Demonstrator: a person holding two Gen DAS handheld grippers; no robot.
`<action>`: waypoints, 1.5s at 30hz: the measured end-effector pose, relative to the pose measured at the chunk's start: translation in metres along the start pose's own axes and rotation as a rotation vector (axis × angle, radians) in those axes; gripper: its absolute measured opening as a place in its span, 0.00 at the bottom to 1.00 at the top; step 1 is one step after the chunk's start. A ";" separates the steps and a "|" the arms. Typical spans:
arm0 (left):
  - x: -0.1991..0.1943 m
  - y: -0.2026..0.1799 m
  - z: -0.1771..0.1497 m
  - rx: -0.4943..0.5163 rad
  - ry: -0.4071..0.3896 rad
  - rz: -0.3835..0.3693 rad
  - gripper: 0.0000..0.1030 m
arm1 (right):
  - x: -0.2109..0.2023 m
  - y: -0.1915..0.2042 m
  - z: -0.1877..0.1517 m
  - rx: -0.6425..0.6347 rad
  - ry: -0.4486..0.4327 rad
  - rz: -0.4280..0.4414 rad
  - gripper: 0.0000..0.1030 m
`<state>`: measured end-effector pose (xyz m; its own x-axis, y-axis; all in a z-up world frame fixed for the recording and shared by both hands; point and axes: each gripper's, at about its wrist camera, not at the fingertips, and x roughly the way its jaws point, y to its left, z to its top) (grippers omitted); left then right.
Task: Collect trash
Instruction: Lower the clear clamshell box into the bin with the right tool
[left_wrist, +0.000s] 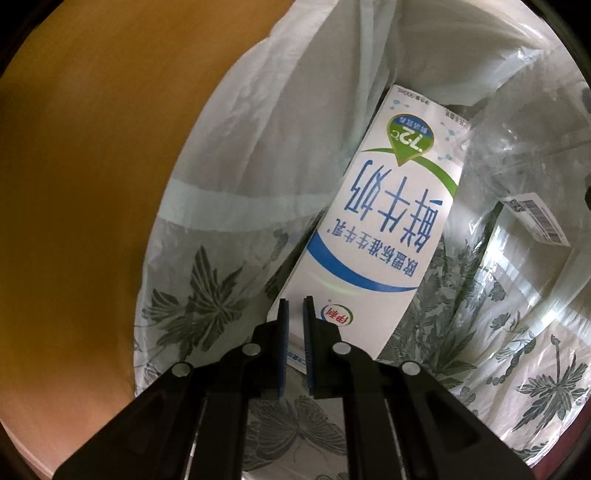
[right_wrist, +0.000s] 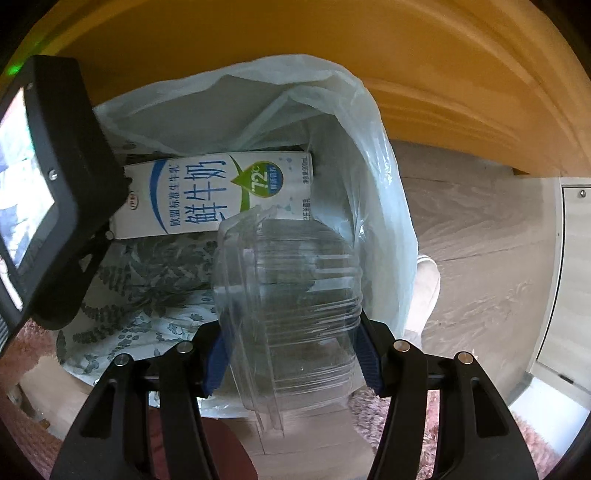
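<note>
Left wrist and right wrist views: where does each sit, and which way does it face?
Left wrist: on the left hand-held gripper, looking down into the bag at the milk carton; its jaws nearly shut.
Right wrist: on the right hand-held gripper, facing down; it holds a clear container over the bag.
Shared: bag, carton, container.

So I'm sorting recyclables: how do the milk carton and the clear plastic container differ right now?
The milk carton is opaque white with blue print; the clear plastic container is see-through and ribbed. The carton lies inside the trash bag; the container is gripped in the right claw above the bag's mouth. Both are packaging.
</note>
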<state>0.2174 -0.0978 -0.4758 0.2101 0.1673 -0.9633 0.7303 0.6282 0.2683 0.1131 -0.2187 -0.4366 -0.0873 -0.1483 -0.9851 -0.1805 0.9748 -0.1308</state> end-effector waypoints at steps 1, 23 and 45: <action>0.001 -0.003 0.000 0.001 0.001 0.004 0.07 | 0.001 -0.001 0.001 0.002 0.003 -0.001 0.55; 0.010 -0.009 -0.006 0.039 0.025 0.021 0.06 | -0.002 -0.008 0.009 0.268 0.066 -0.002 0.55; 0.043 -0.023 0.006 0.067 0.062 0.032 0.06 | 0.011 -0.011 0.020 0.078 0.224 0.004 0.54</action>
<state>0.2129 -0.1095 -0.5234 0.1948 0.2349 -0.9523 0.7663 0.5696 0.2973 0.1340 -0.2276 -0.4479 -0.3051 -0.1687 -0.9372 -0.1038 0.9842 -0.1434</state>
